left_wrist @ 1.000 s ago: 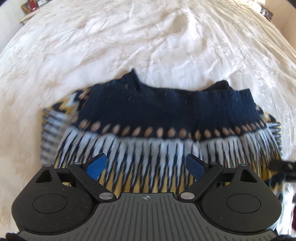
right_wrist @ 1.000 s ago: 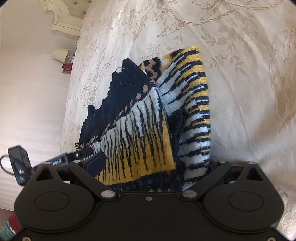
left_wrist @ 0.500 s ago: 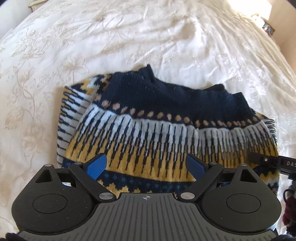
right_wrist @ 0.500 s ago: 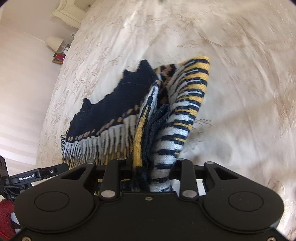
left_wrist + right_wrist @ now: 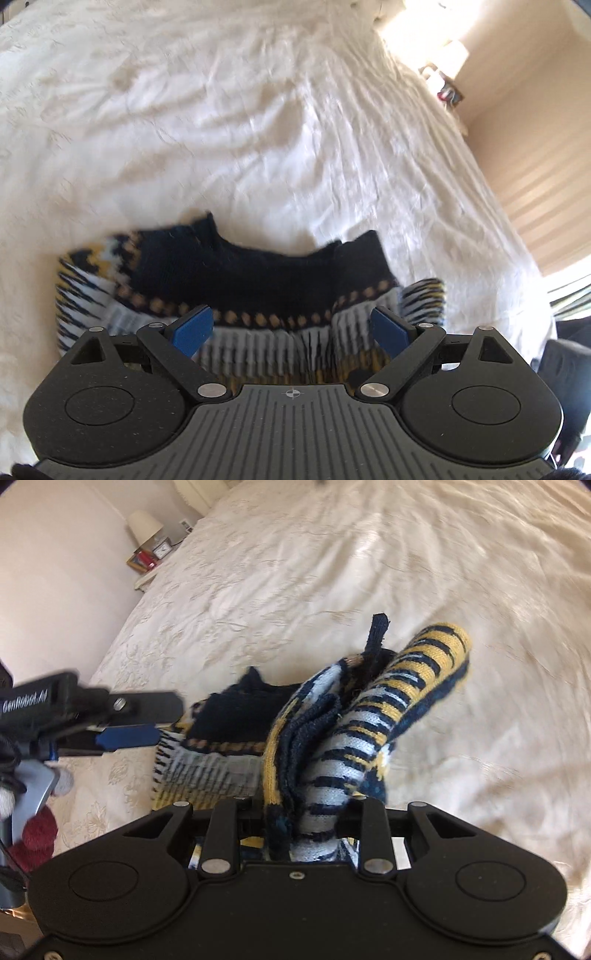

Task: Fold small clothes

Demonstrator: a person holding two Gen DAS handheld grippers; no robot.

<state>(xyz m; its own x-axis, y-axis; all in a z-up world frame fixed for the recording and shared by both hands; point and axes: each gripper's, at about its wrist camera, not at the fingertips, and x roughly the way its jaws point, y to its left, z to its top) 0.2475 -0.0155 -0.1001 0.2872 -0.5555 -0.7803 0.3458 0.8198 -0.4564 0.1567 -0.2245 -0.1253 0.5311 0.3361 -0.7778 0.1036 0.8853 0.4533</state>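
1. Now the right gripper (image 5: pixel 303 827), jaws clenched on the sweater (image 5: pixel 236 738), lifts its edge off the bed (image 5: pixel 332 572); thick layers could slip.
2. Left gripper (image 5: pixel 291 328), jaws released, pins nothing, so the sweater may drag.

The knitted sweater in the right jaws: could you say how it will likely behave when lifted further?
Probably floppy: the sweater bunches and folds where the right gripper pinches it. It likely drapes, its far side trailing on the bedspread. The thick knit should hardly slip.
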